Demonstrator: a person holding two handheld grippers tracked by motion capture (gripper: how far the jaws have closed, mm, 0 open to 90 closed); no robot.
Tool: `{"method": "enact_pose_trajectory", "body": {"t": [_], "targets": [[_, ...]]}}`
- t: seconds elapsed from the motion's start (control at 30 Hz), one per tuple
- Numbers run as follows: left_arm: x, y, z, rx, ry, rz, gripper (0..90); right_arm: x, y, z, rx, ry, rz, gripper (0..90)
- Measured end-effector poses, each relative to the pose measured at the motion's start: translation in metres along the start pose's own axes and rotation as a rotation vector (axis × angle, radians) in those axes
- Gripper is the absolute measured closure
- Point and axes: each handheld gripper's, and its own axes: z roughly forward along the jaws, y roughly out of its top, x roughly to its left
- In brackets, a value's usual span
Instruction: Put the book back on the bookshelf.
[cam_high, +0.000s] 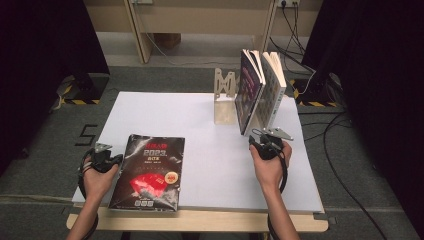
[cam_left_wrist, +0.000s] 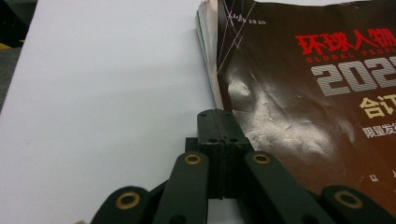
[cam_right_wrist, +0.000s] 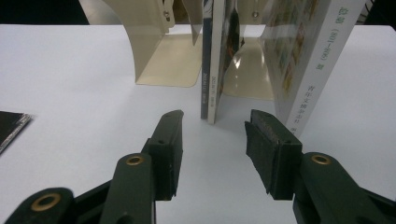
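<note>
Counter (cam_high: 210, 150): white, bearing black magazine (cam_high: 149, 172), bookend (cam_high: 224, 97), upright books (cam_high: 260, 92).
Left tongs (cam_left_wrist: 223, 126): together beside magazine's edge.
Right tongs (cam_right_wrist: 215, 135): apart, facing books.

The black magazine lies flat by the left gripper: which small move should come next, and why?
Probably lift that edge a little. The left gripper is shut at the spine-side edge of the black magazine, which lies flat on the white table. Whether pages are pinched cannot be told. The right gripper waits open before the standing books.
</note>
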Motion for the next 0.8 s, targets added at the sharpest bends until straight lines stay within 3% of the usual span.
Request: {"method": "enact_pose_trajectory", "body": {"t": [0.3,0.8], "targets": [[-0.014,-0.003,-0.006,0.026,-0.029,0.000,89.5,0.006,-0.003,0.005,0.020,0.014,-0.009,55.8],[-0.050,-0.001,0.000,0.023,-0.101,0.067,89.3,0.018,-0.011,0.016,0.070,0.044,-0.017,55.5]]}}
